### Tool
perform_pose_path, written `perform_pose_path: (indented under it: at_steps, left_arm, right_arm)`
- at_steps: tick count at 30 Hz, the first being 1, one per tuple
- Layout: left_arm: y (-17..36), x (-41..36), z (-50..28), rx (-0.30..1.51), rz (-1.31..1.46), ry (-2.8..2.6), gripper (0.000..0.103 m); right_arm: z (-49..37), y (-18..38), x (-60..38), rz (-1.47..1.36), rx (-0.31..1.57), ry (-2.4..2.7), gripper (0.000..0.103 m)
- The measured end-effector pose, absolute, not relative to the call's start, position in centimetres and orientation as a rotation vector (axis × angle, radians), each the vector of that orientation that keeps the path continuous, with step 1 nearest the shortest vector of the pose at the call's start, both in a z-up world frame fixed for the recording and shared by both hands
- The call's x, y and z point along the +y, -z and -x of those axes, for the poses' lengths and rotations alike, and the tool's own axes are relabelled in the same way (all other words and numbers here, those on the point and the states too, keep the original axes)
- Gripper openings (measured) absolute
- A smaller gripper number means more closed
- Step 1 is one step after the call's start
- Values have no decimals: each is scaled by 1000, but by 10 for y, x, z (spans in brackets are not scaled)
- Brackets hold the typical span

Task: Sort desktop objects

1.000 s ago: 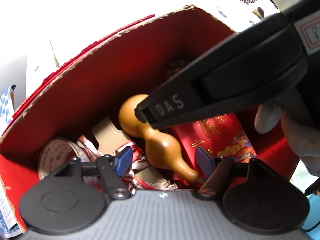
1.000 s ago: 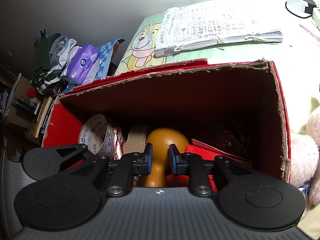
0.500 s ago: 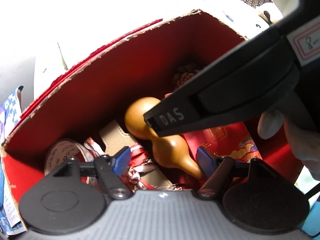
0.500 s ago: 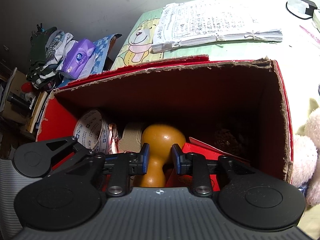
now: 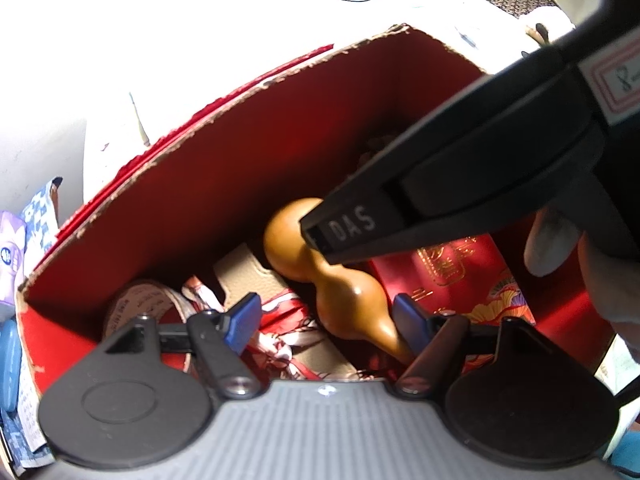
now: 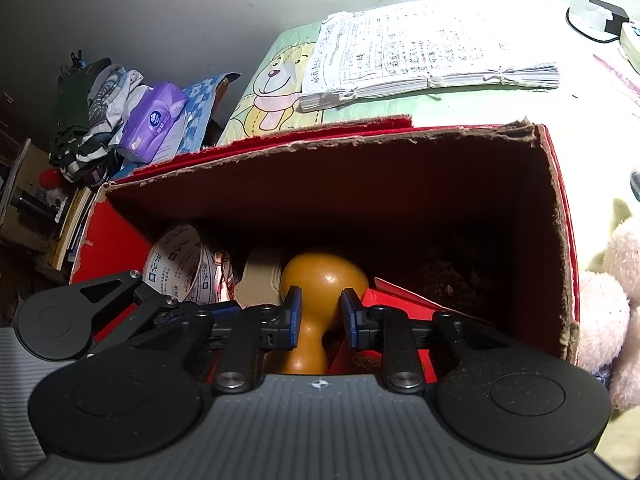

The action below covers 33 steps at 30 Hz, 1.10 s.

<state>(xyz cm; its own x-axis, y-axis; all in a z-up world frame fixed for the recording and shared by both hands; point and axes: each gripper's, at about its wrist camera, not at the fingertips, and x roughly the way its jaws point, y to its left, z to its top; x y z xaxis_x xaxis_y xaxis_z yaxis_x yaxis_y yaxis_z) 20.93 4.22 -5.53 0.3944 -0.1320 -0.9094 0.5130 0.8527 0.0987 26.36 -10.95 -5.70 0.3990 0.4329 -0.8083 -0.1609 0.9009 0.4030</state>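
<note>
Right gripper [image 6: 319,318] jaws, wider than 1 second ago, closing around gourd [image 6: 320,280].

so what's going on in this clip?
A person is working both tongs inside the red cardboard box. The right tongs straddle the narrow waist of the tan wooden gourd, jaws closing, pads not clearly pressing yet. The left tongs hang open over the gourd's lower bulb and the patterned red ribbon, gripping nothing.
</note>
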Motion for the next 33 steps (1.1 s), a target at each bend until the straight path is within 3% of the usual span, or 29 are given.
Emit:
perform_pose_path:
  at_steps: [19, 28, 31, 33]
  left_arm:
    - [52, 60, -227, 1092, -401, 419, 76]
    - [53, 75, -244, 1140, -348, 398, 81]
    - [49, 83, -244, 1114, -325, 402, 68]
    - [47, 88, -243, 1100, -318, 381, 69]
  right_arm:
    - [-262, 57, -108, -260, 1092, -355, 24]
    - [-262, 58, -105, -234, 1097, -355, 25]
    - [-261, 58, -106, -229, 1096, -347, 24]
    - [-260, 56, -107, -237, 1081, -346, 24]
